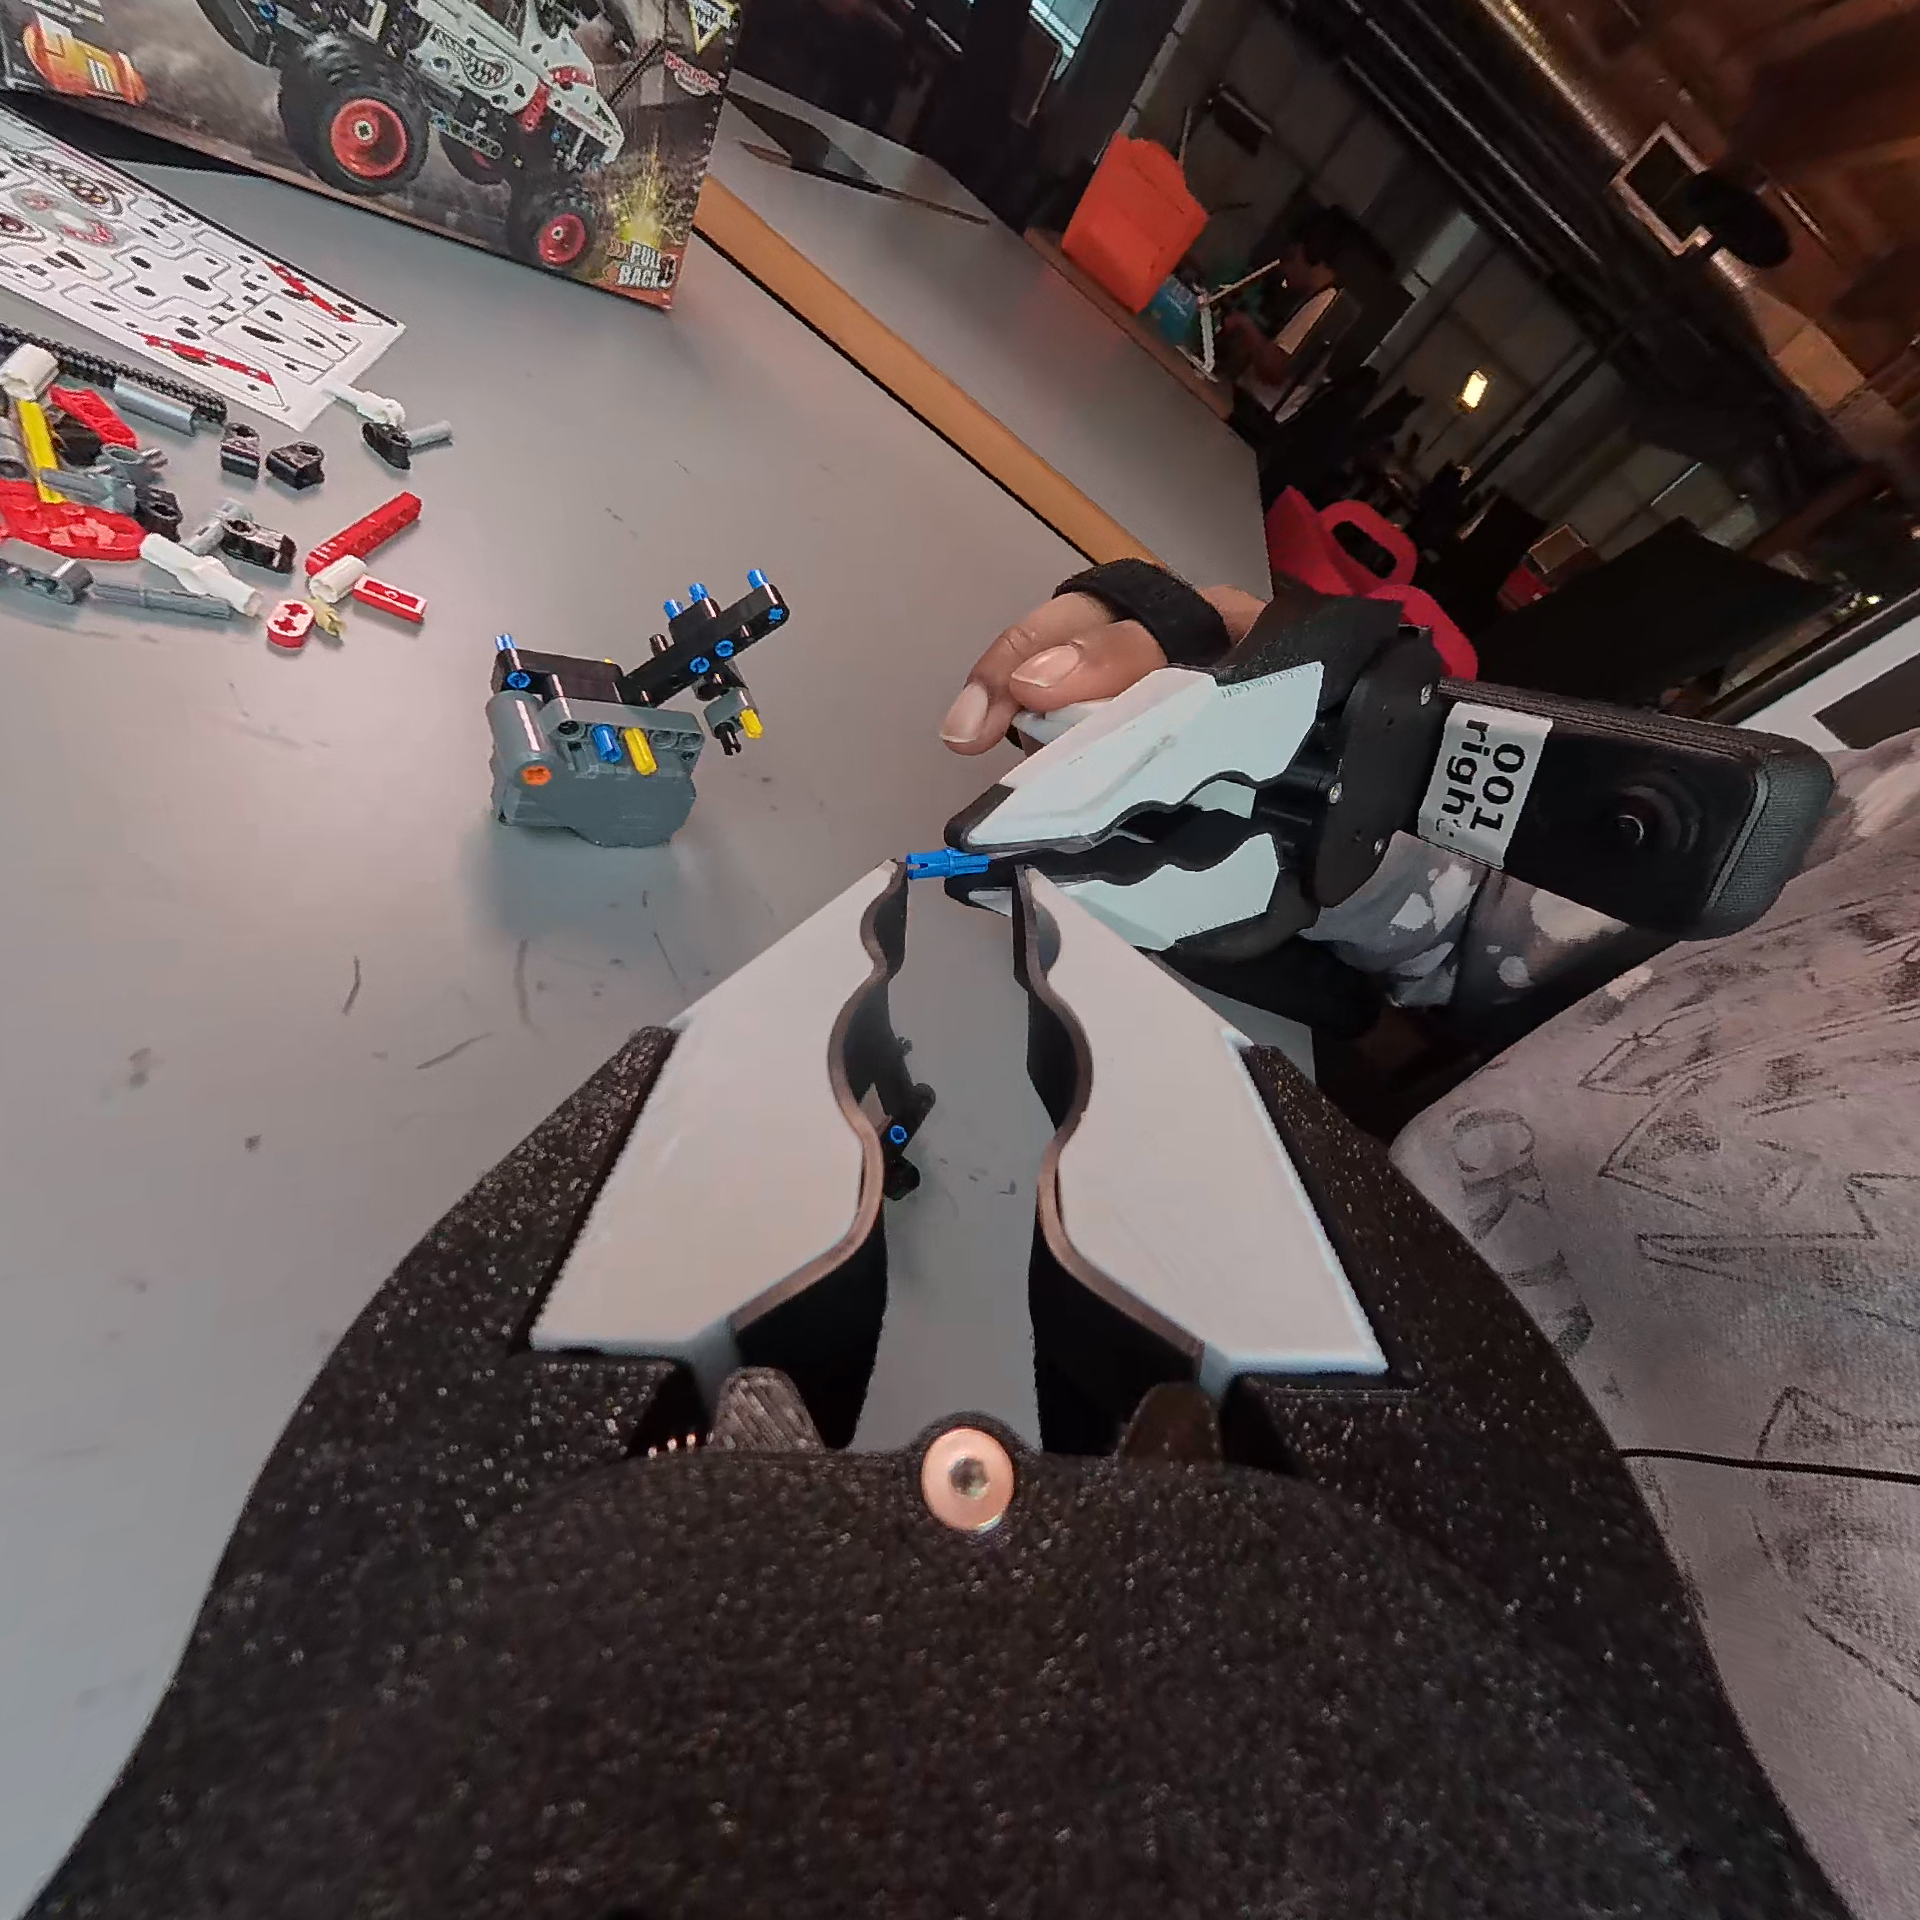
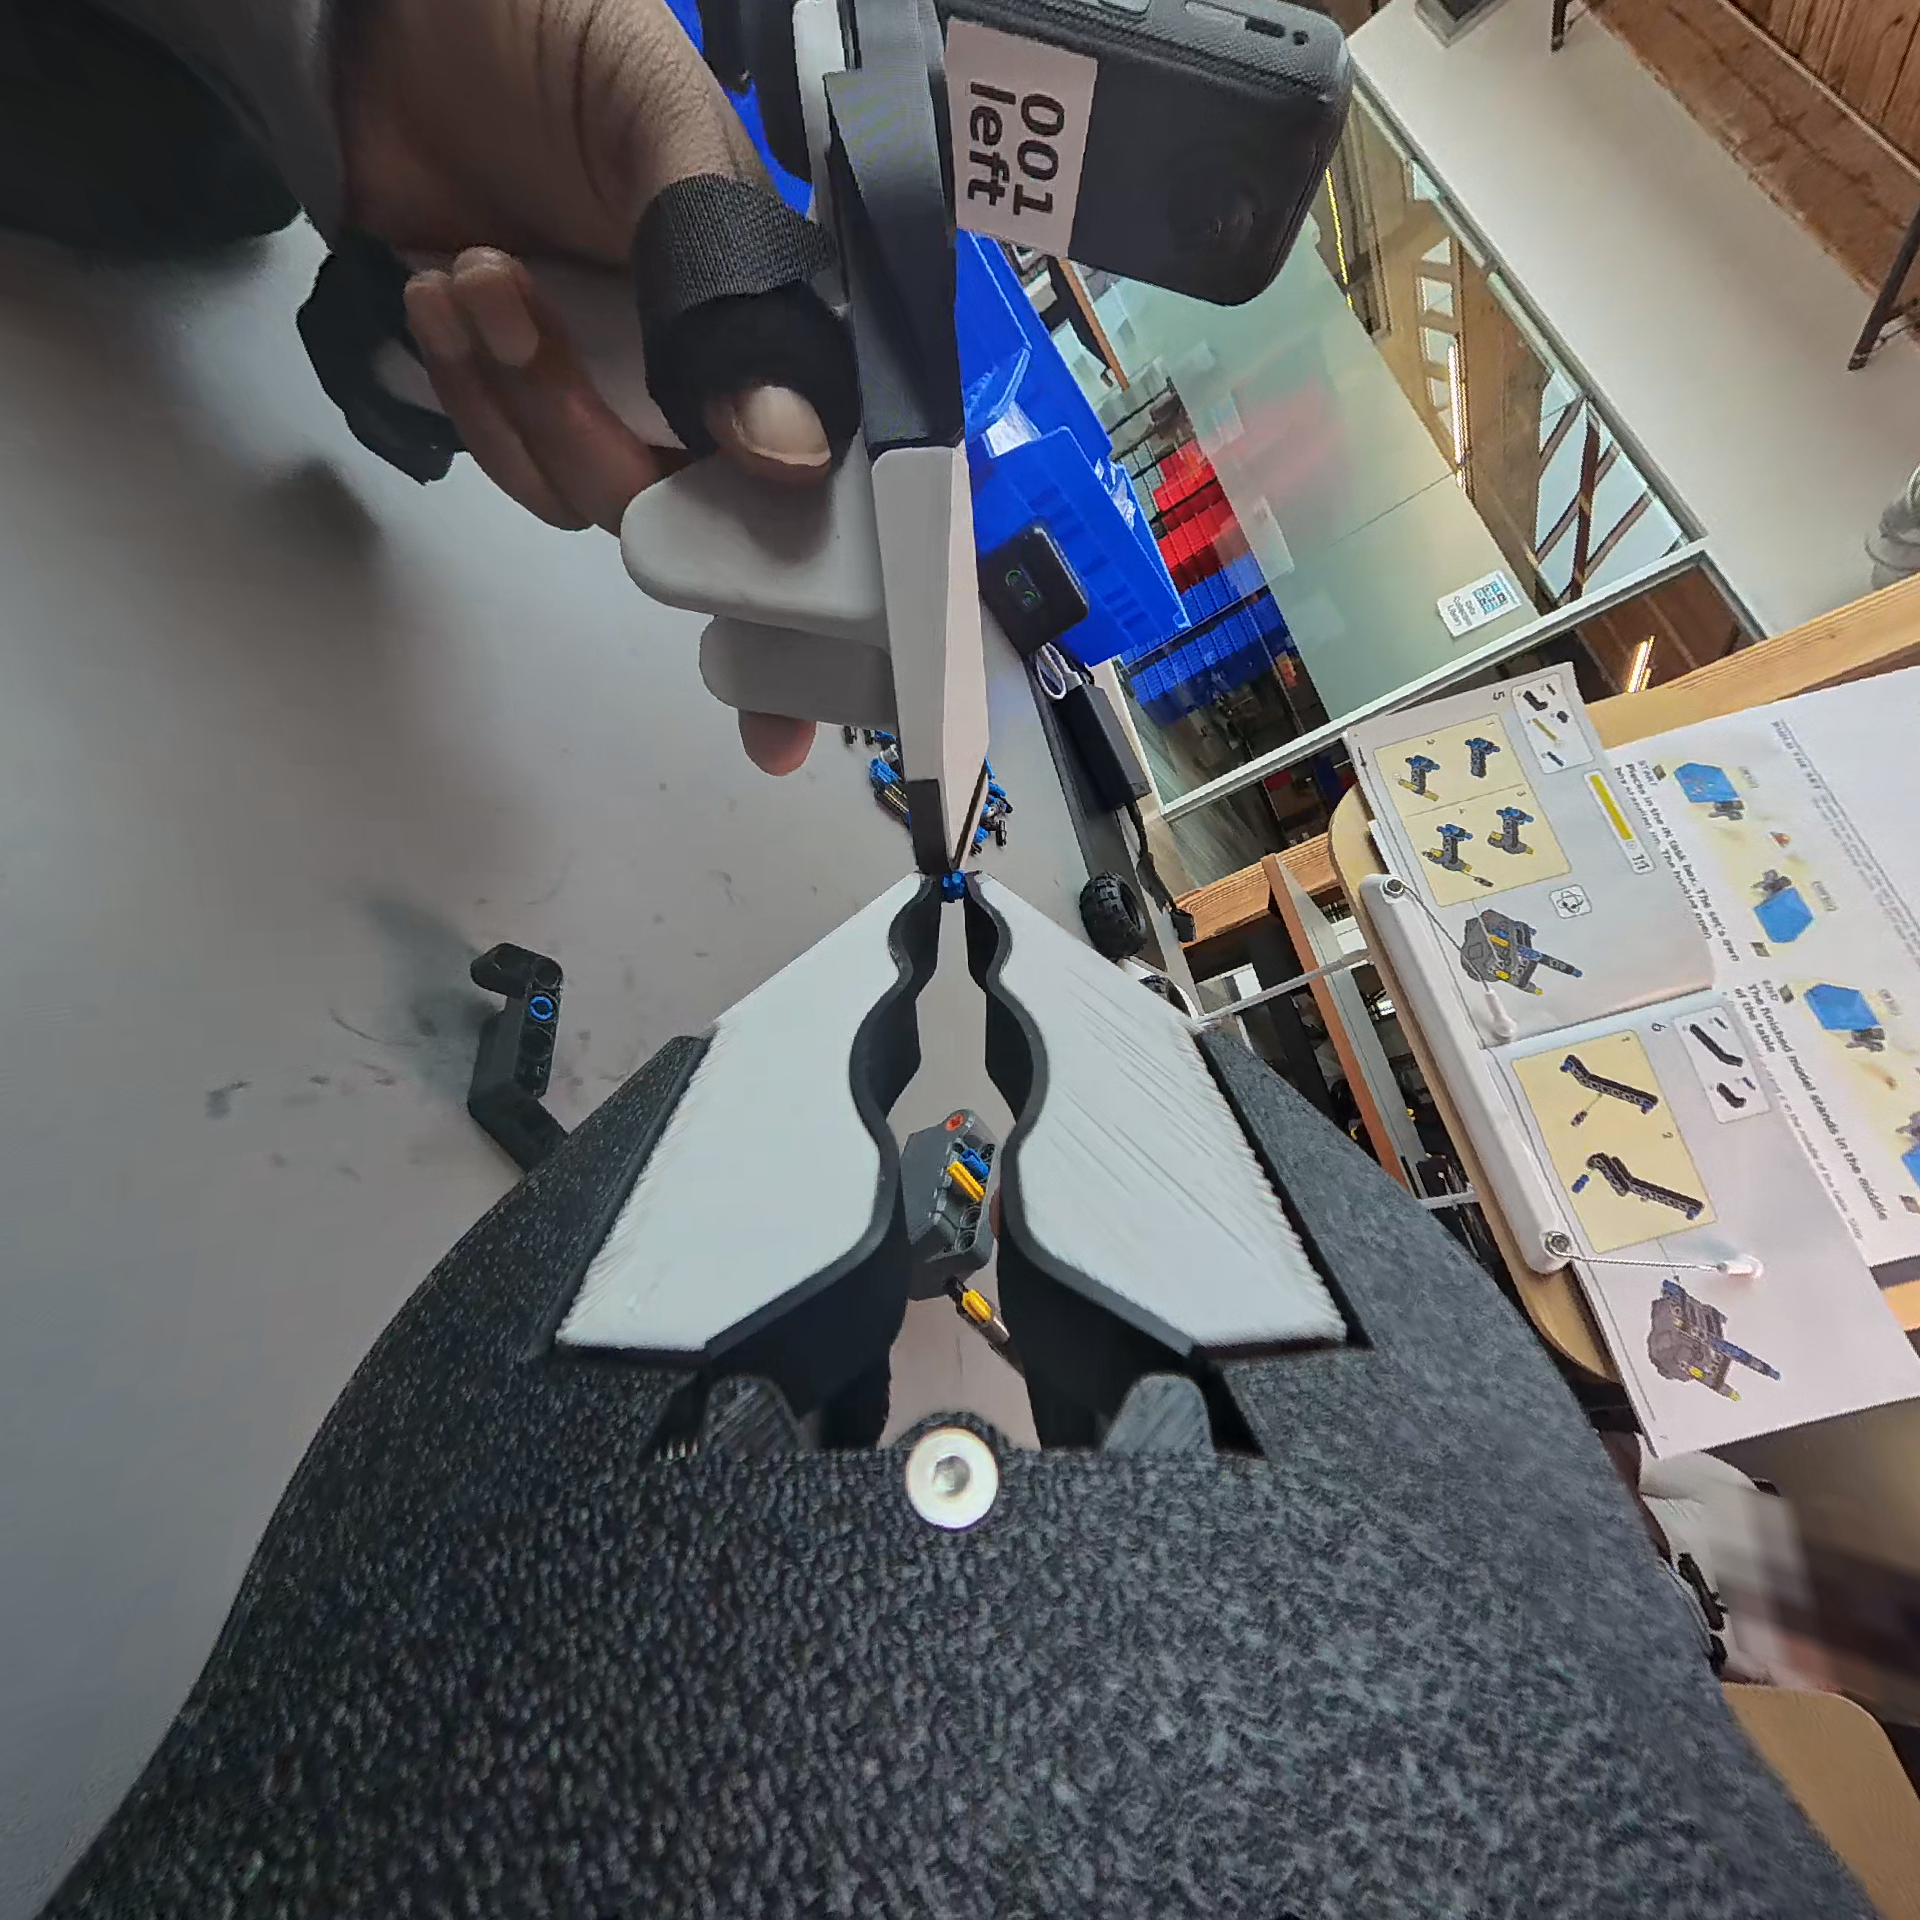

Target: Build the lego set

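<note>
From the left wrist, my left gripper (image 1: 961, 883) is spread, its tip touching the blue pin (image 1: 943, 862) pinched by my right gripper (image 1: 982, 847). From the right wrist, that pin (image 2: 952, 885) sits between my tips. I judge this a handover; next, close left squarely.

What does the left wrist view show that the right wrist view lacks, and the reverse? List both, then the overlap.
Only the left wrist view: the set box, the sticker sheet and the pile of loose parts.
Only the right wrist view: the instruction booklet, blue bins and a tyre.
Both: the blue pin pinched by the right gripper, the grey motor assembly and the bent black beam.
</note>
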`<act>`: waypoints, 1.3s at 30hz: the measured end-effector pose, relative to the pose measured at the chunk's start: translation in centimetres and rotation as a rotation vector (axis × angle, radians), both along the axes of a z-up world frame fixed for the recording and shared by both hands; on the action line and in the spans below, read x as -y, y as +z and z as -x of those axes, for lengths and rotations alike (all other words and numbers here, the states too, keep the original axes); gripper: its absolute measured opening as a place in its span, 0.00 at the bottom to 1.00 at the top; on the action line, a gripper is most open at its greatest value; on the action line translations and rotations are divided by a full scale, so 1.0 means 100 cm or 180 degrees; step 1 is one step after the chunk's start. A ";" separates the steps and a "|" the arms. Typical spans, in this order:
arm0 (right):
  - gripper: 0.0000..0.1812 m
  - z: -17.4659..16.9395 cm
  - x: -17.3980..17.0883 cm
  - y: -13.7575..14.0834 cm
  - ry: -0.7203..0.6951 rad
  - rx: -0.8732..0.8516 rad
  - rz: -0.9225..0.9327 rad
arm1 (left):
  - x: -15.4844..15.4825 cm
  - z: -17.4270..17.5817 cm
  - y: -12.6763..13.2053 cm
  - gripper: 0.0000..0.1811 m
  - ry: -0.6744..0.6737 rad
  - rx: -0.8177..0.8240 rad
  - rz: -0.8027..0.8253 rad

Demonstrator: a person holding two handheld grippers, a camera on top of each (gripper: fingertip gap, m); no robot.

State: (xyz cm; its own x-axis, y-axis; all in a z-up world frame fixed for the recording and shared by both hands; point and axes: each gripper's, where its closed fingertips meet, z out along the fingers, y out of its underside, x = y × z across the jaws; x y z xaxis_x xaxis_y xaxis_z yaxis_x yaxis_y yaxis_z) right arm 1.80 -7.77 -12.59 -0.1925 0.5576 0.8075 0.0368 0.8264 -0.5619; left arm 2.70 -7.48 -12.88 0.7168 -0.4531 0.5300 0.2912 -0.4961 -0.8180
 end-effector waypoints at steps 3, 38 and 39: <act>0.03 0.000 0.000 -0.001 -0.0006 0.0006 -0.0007 | 0.000 0.000 -0.001 0.11 0.0010 -0.0067 -0.0012; 0.03 -0.028 0.037 0.009 0.0958 0.0223 0.0649 | 0.032 -0.035 0.008 0.08 -0.1313 0.1622 0.0545; 0.03 -0.029 0.036 0.006 0.0960 0.0278 0.0633 | 0.031 -0.034 0.006 0.08 -0.1288 0.1584 0.0575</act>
